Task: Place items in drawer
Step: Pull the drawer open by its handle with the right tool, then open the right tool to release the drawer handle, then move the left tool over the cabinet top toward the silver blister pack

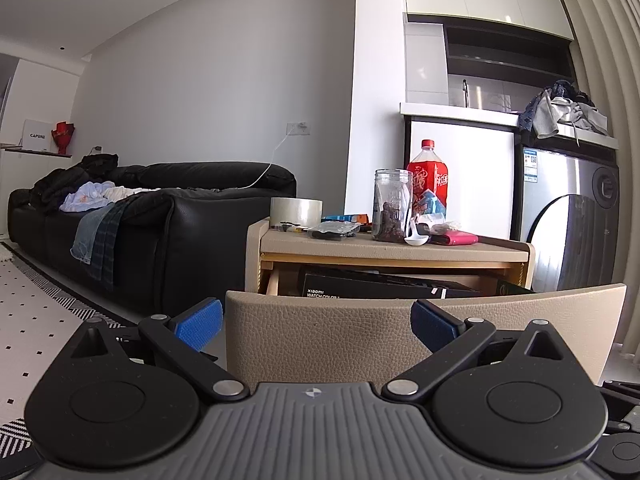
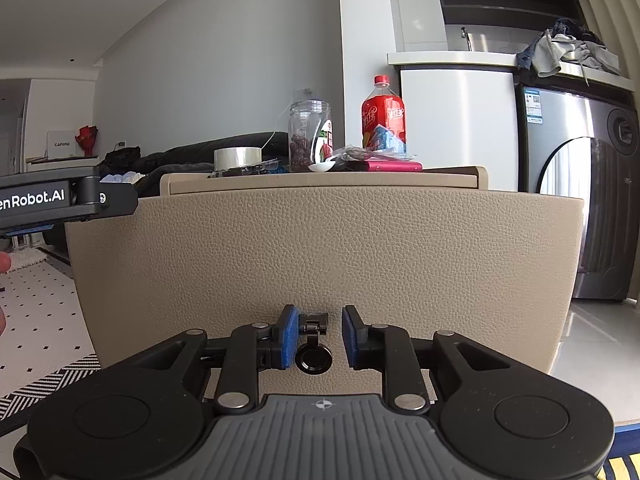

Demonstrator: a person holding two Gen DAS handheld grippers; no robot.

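Observation:
The beige leather drawer front [image 1: 320, 344] stands pulled out from the bedside cabinet [image 1: 392, 248]. Black boxes [image 1: 384, 286] lie inside the drawer. My left gripper [image 1: 318, 322] is open wide just in front of the drawer's upper edge and holds nothing. In the right wrist view the drawer front [image 2: 320, 248] fills the middle. Its black ring pull [image 2: 314, 354] hangs between the blue pads [image 2: 289, 336] of my right gripper [image 2: 320, 336], which is open, with small gaps on both sides. On the cabinet top sit a tape roll [image 1: 296, 211], a clear jar [image 1: 393, 205], a red bottle [image 1: 427, 178], a white spoon [image 1: 416, 238] and a pink item [image 1: 460, 237].
A black sofa [image 1: 160, 216] with clothes on it stands to the left. A silver washing machine [image 1: 572, 216] is to the right, by a curtain. A patterned rug [image 1: 36, 312] covers the floor at left. The left gripper's body [image 2: 60, 200] and a fingertip [image 2: 3, 262] show at the left edge.

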